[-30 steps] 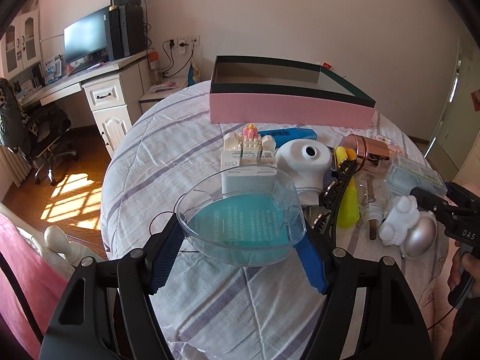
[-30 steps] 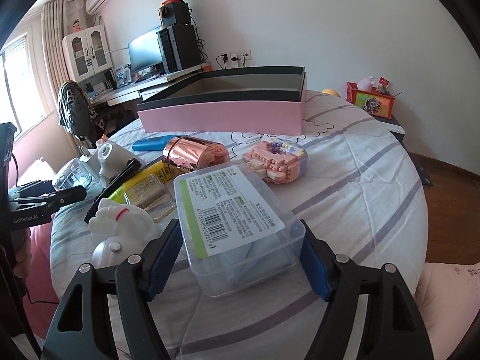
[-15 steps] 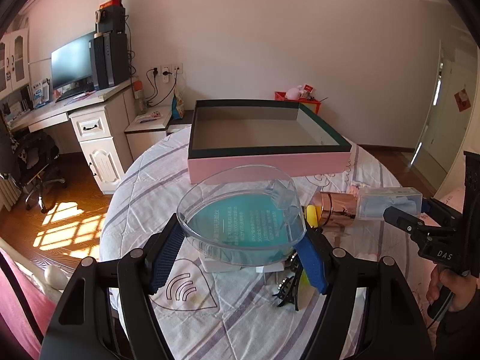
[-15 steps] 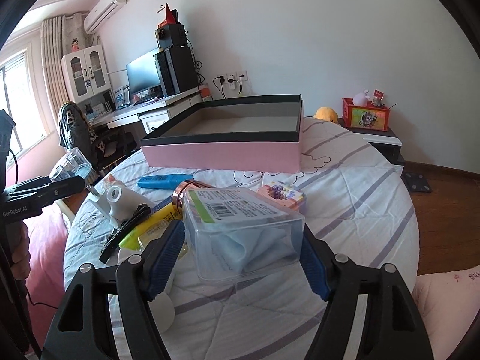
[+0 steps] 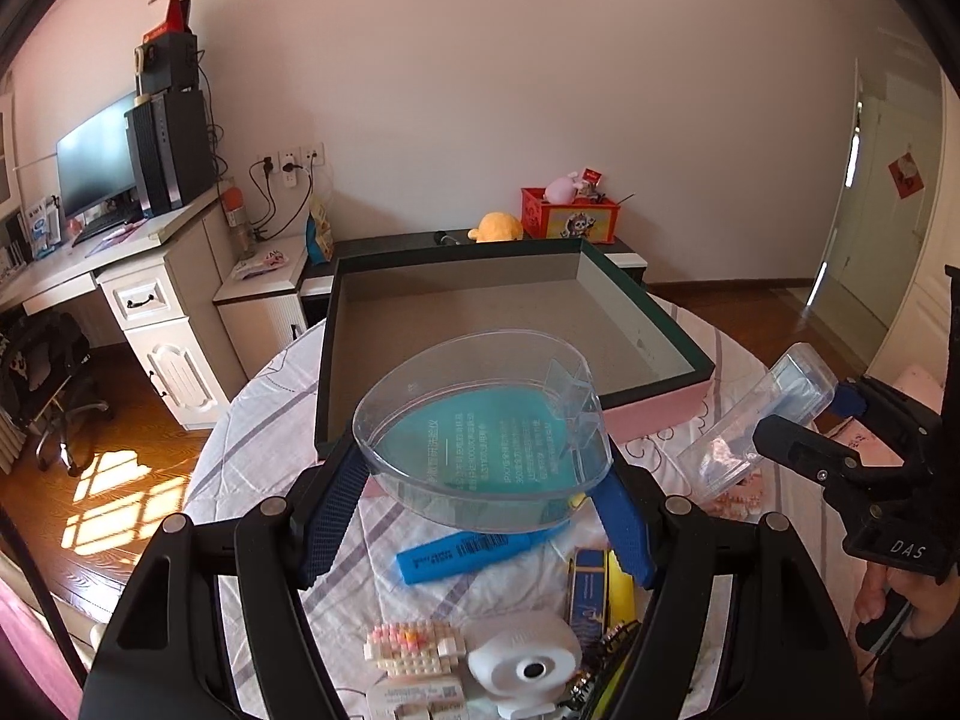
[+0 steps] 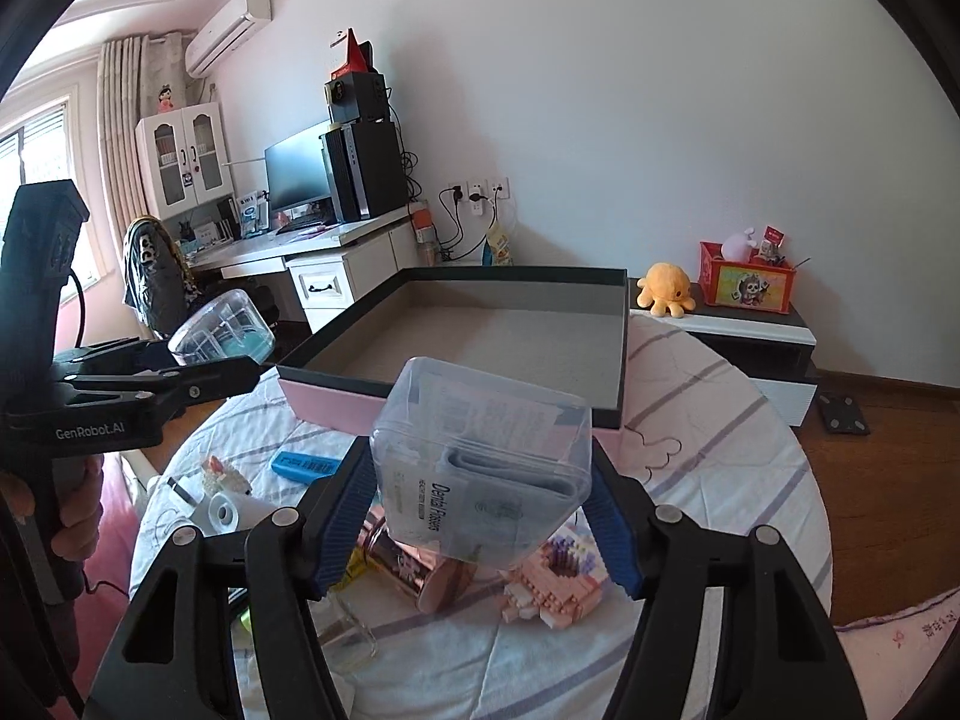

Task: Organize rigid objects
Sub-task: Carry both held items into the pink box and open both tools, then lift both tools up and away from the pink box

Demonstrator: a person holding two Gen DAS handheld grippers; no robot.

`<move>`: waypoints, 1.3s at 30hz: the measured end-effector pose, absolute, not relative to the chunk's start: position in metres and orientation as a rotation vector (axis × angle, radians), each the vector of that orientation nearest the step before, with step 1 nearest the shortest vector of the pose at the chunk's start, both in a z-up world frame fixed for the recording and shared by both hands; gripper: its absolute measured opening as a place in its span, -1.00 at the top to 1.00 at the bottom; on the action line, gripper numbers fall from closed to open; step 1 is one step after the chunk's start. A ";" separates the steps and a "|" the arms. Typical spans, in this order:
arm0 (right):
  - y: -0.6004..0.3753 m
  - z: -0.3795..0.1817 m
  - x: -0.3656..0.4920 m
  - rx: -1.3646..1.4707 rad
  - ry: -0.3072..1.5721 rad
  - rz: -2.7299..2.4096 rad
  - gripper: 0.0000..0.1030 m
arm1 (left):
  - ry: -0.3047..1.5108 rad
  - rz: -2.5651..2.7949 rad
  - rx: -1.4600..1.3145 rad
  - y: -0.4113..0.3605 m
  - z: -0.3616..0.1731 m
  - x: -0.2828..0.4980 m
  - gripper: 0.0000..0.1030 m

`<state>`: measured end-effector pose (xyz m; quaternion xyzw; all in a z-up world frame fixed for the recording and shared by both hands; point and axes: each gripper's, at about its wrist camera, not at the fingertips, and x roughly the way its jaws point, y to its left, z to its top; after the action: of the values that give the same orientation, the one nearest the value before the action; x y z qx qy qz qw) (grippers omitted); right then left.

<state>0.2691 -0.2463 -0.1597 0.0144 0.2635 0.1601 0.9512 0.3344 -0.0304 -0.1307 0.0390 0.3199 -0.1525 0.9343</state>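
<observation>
1. Clutter sits nearest, along the bottom of both wrist views: a white round gadget (image 5: 521, 657), a block model (image 5: 414, 648), a blue marker (image 5: 468, 552) and a copper tin (image 6: 420, 570), all lying on the striped bedcover (image 5: 270, 420).
2. Above them, at centre frame, the left gripper (image 5: 480, 498) is clamped on a clear oval case (image 5: 480, 420) with a teal insert, lifted clear of the bedcover.
3. Centre of the right wrist view, the right gripper (image 6: 480, 516) has just been closing, and its blue pads press the sides of a clear floss box (image 6: 480, 456), which tilts forward.
4. Beyond both loads, mid-frame, lies the pink tray (image 6: 336, 396), its grey floor bare.
5. Likely step: carry both over the near rim.
   - Clear the dark rim before lowering.
   - Keep the two grippers well apart, one to each side.
   - Level the tilted box, or it may land on an edge.
   - Set down flat before opening the jaws.
</observation>
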 end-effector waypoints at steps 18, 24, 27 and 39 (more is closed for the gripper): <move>-0.204 -0.181 0.406 -0.069 0.699 0.221 -0.33 | 0.882 -0.240 0.024 -0.032 -0.176 0.462 -0.64; -0.221 -0.180 0.400 0.018 0.710 0.188 -0.58 | 0.812 -0.242 0.006 -0.023 -0.162 0.435 -0.83; -0.223 -0.165 0.382 0.020 0.680 0.162 -0.58 | 0.746 -0.222 0.009 -0.017 -0.147 0.412 -0.83; -0.203 -0.102 0.233 -0.008 0.477 0.048 -0.77 | 0.439 -0.082 0.026 0.004 -0.085 0.252 -1.00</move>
<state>0.2329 -0.2026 -0.1017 -0.0041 0.2364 0.0240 0.9713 0.2519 0.0042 -0.0847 0.0127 0.2176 -0.0407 0.9751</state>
